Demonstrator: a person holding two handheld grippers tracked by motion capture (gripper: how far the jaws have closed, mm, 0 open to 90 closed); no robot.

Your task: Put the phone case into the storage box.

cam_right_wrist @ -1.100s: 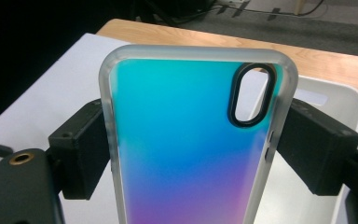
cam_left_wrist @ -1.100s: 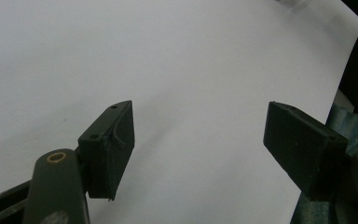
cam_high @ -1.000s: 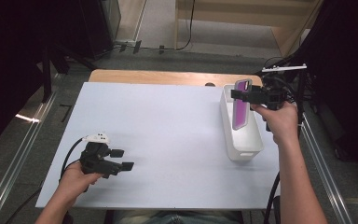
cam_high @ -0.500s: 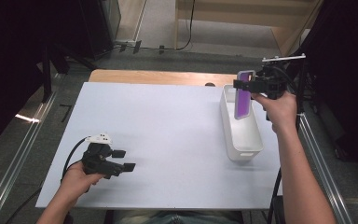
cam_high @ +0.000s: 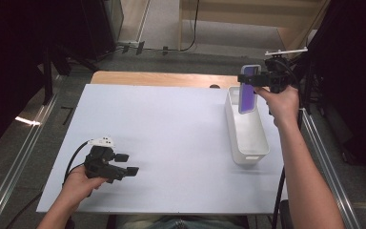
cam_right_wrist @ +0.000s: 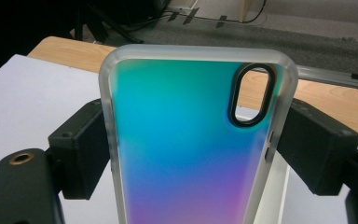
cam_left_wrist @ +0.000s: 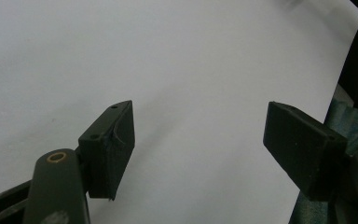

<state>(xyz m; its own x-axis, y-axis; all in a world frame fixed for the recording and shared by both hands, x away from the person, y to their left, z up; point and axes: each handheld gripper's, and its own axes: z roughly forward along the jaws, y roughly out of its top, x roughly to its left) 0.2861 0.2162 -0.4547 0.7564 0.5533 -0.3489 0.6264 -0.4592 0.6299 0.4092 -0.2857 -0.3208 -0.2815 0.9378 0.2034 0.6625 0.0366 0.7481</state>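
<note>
A phone case (cam_high: 249, 88) with a frosted rim and a blue-to-purple iridescent back hangs upright above the far end of a white bin (cam_high: 252, 148). My right gripper (cam_high: 253, 78) is shut on the case's top part, one jaw on each long side. In the right gripper view the case (cam_right_wrist: 186, 144) stands between the jaws, its oval camera cutout at upper right. My left gripper (cam_high: 129, 164) rests low over the near left of the white table (cam_high: 171, 124), open, with nothing between its pads (cam_left_wrist: 112, 140).
The white bin sits lengthwise at the table's right side. A wooden strip (cam_high: 162, 78) runs along the table's far edge. Metal rails flank both sides. A cable (cam_high: 76, 157) trails from the left gripper.
The right gripper has carried the phone case up out of the bin and a little to the left and farther away. The left gripper has stayed still.
</note>
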